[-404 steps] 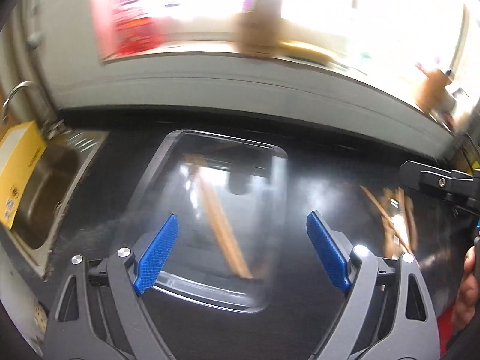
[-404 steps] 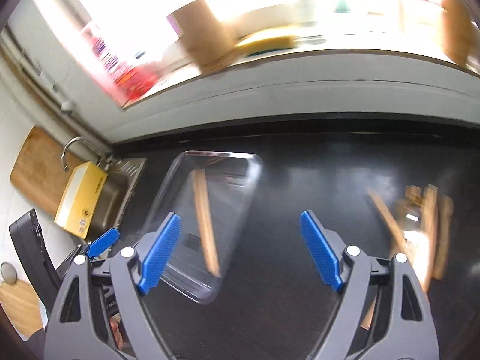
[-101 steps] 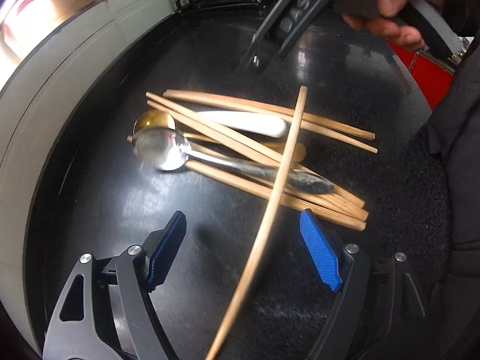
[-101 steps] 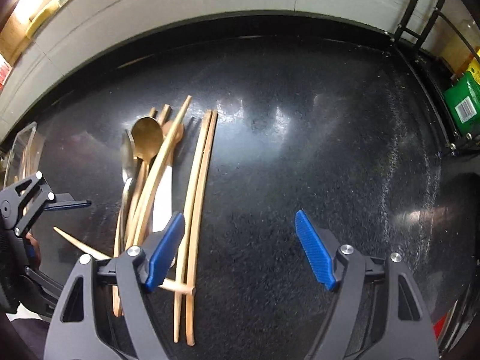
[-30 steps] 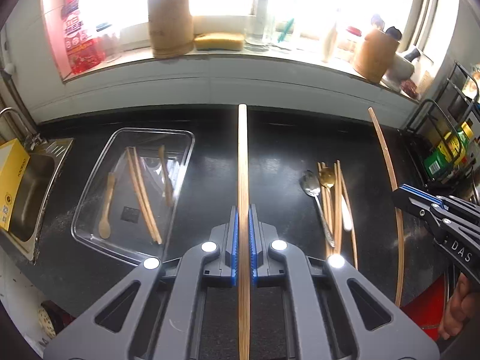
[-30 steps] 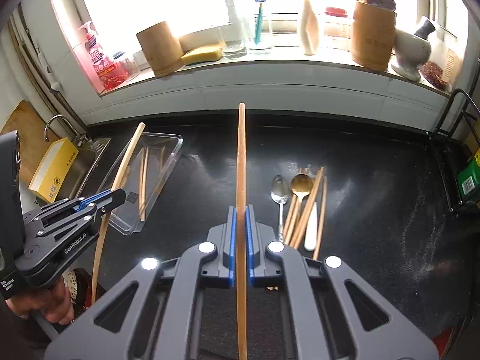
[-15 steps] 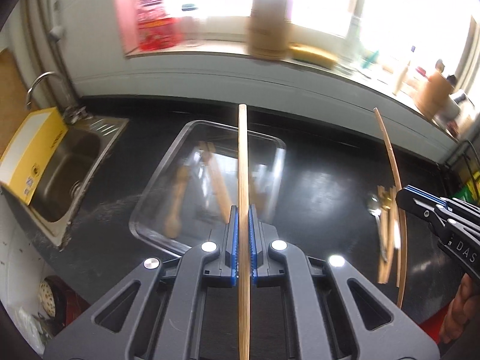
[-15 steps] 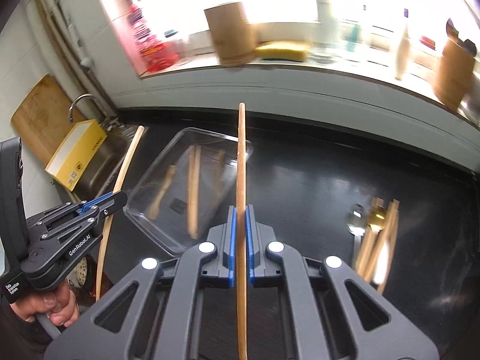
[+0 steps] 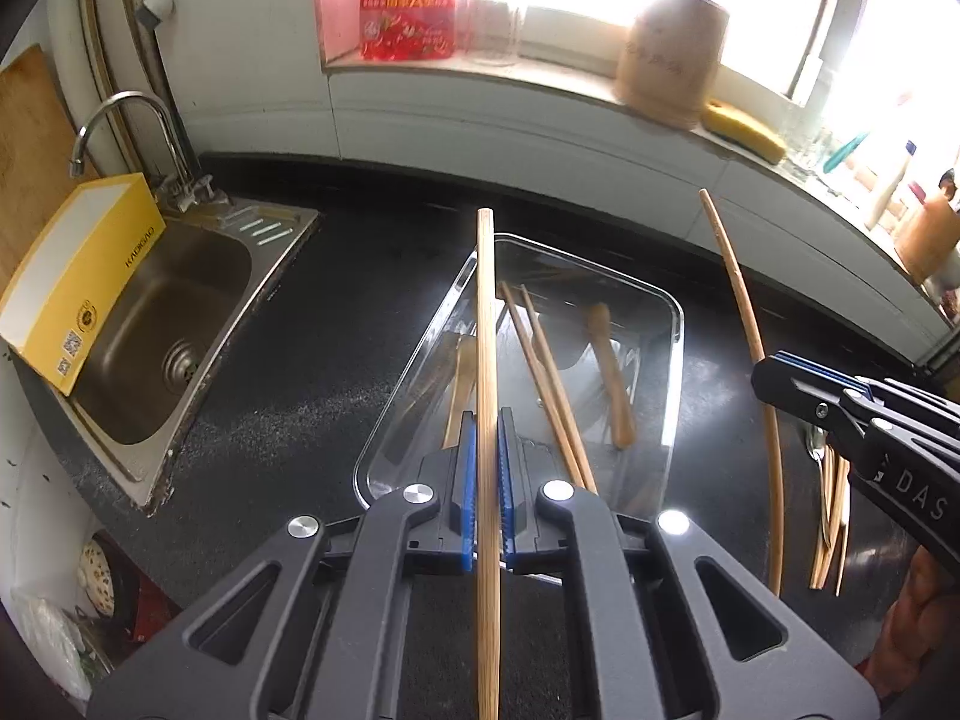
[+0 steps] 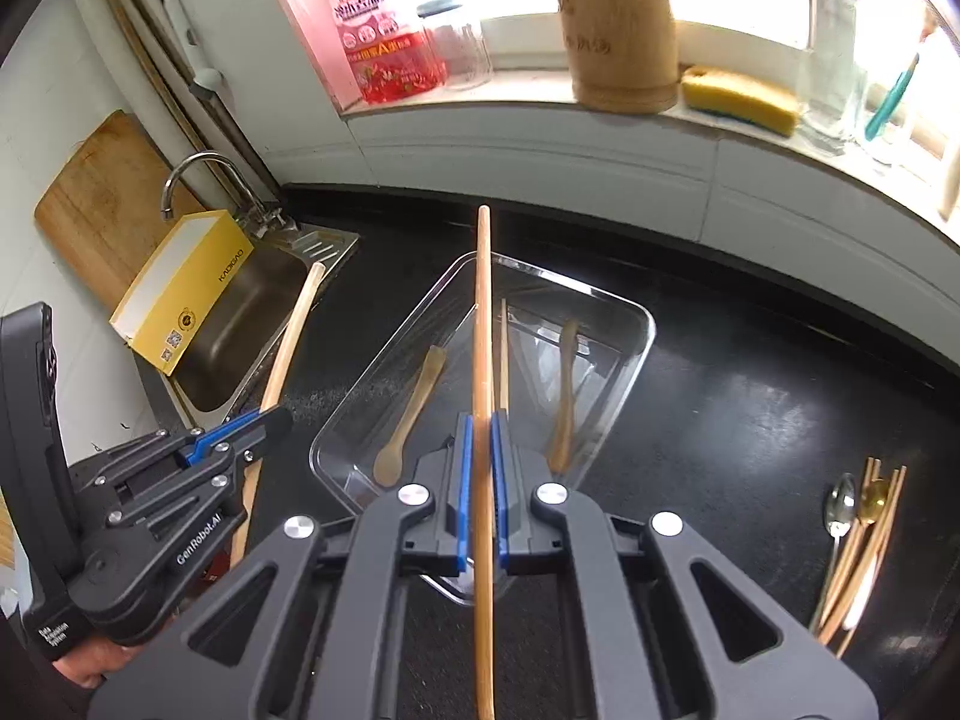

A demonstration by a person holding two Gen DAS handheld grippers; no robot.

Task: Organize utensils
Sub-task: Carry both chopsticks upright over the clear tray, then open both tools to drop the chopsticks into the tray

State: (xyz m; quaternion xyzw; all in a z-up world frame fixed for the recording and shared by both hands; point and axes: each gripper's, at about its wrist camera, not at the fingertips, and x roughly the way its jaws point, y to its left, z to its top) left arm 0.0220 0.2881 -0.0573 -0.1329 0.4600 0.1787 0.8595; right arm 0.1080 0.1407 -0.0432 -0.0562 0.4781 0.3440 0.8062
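My left gripper (image 9: 487,420) is shut on a long wooden chopstick (image 9: 486,312) that points out over the left side of a clear plastic tray (image 9: 675,354). The tray holds two chopsticks (image 9: 546,372) and two wooden spoons (image 9: 609,372). My right gripper (image 10: 483,420) is shut on a second long chopstick (image 10: 482,312), above the same tray (image 10: 639,348). Each gripper shows in the other view: the right one (image 9: 774,372) right of the tray, the left one (image 10: 270,417) left of it. A pile of spoons and chopsticks (image 10: 858,534) lies on the black counter at far right.
A steel sink (image 9: 156,324) with a tap and a yellow box (image 9: 78,276) on its edge lies left of the tray. A cutting board (image 10: 102,204) leans on the wall. The window sill holds a bamboo holder (image 10: 618,30), a sponge (image 10: 741,96) and a red bottle (image 10: 384,30).
Both grippers have travelled left with their chopsticks, away from the utensil pile. The tray has come under them and the sink has come into view at left.
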